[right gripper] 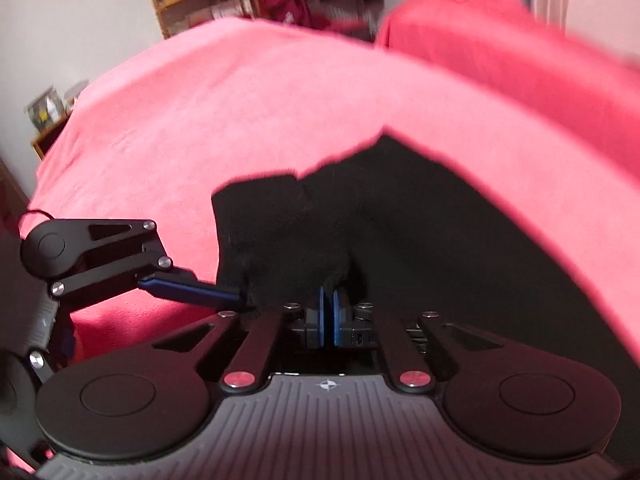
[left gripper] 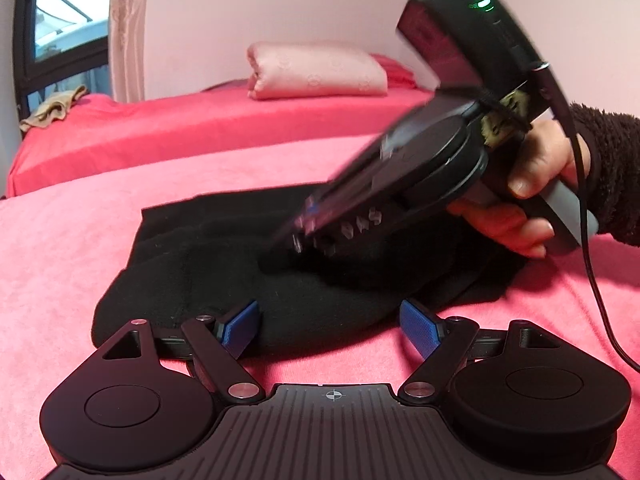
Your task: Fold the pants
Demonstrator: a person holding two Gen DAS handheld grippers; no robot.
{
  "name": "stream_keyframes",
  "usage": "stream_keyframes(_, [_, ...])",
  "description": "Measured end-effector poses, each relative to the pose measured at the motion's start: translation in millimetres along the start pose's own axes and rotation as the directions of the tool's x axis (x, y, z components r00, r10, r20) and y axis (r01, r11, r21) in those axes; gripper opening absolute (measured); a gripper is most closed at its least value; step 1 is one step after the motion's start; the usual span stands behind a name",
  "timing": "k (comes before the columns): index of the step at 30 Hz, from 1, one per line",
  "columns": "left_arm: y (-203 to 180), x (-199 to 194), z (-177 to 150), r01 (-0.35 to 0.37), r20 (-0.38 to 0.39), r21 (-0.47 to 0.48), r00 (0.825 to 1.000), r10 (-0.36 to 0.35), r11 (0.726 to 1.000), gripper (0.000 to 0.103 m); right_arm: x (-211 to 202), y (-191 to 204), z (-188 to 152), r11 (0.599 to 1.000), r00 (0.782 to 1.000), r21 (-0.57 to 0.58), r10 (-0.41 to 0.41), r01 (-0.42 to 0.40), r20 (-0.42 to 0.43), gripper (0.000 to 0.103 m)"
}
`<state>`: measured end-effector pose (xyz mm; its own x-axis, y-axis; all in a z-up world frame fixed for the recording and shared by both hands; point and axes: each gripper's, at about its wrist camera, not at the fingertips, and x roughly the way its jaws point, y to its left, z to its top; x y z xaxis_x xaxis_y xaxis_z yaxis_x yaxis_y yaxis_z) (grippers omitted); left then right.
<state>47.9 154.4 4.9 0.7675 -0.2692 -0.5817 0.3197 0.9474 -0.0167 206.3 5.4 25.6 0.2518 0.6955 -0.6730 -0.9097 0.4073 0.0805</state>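
Black fleece pants lie partly folded on the pink bed. Right gripper has its blue pads together, pinching a raised ridge of cloth. Left gripper rests at the near edge, fingers apart, holding nothing. To fold well, I judge the right should carry its pinch low and straight across, while the left pins the near edge so layers stay aligned.

A fold of the black pants was pinched in the closed right claw; the left claw was seen to its left.
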Motion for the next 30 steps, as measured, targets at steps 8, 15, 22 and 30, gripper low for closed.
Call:
stream_keyframes(8, [3.3,-6.2,0.0,-0.014,0.033,-0.030,0.999,0.015,0.999,0.103,24.4,-5.1,38.0,0.925,0.941,-0.187,-0.306,0.330,0.149,0.008])
stream_keyframes(15, [7.3,-6.0,1.6,-0.010,0.028,-0.059,1.000,0.012,0.998,0.103,59.0,-31.6,28.7,0.948,0.952,-0.089,-0.304,0.306,0.037,0.031])
stream_keyframes(22, [6.1,-5.7,-0.5,-0.012,0.029,-0.043,0.999,0.013,0.999,0.103,78.6,-30.4,60.7,0.985,0.986,0.039,-0.166,0.165,0.005,0.046])
stream_keyframes(30, [8.7,-7.6,0.2,-0.005,0.033,-0.048,0.999,0.007,0.999,0.103,85.8,-13.4,60.9,0.992,0.991,0.026,-0.126,0.127,-0.038,0.012])
